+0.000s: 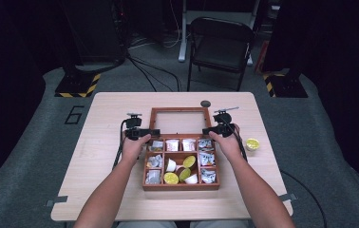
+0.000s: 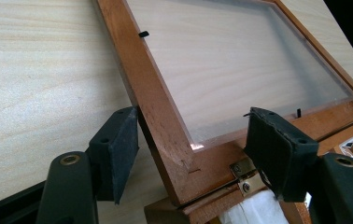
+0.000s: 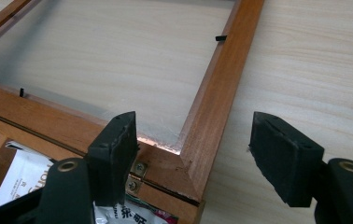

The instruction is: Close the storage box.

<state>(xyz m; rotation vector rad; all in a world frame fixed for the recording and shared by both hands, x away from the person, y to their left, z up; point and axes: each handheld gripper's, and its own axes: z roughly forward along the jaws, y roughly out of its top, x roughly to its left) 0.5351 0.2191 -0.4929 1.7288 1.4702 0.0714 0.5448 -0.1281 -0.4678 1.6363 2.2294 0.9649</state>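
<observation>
A wooden compartment box (image 1: 181,186) holds white packets (image 1: 206,158), yellow-lidded cups (image 1: 189,161) and white cups. Its glazed lid (image 1: 180,110) lies folded back flat on the table behind it. My left gripper (image 1: 153,133) is at the lid's near left corner and my right gripper (image 1: 209,130) at its near right corner. In the left gripper view the open gripper (image 2: 195,158) straddles the lid frame (image 2: 146,93) by a brass hinge (image 2: 242,170). In the right gripper view the open gripper (image 3: 198,156) straddles the other frame corner (image 3: 214,107), with a hinge (image 3: 137,172) beside its left jaw.
A yellow-lidded cup (image 1: 252,144) stands alone on the table right of the box. A small dark disc (image 1: 205,103) lies behind the lid. Beyond the light wooden table (image 1: 106,156) stands a folding chair (image 1: 220,45), with cables on the floor.
</observation>
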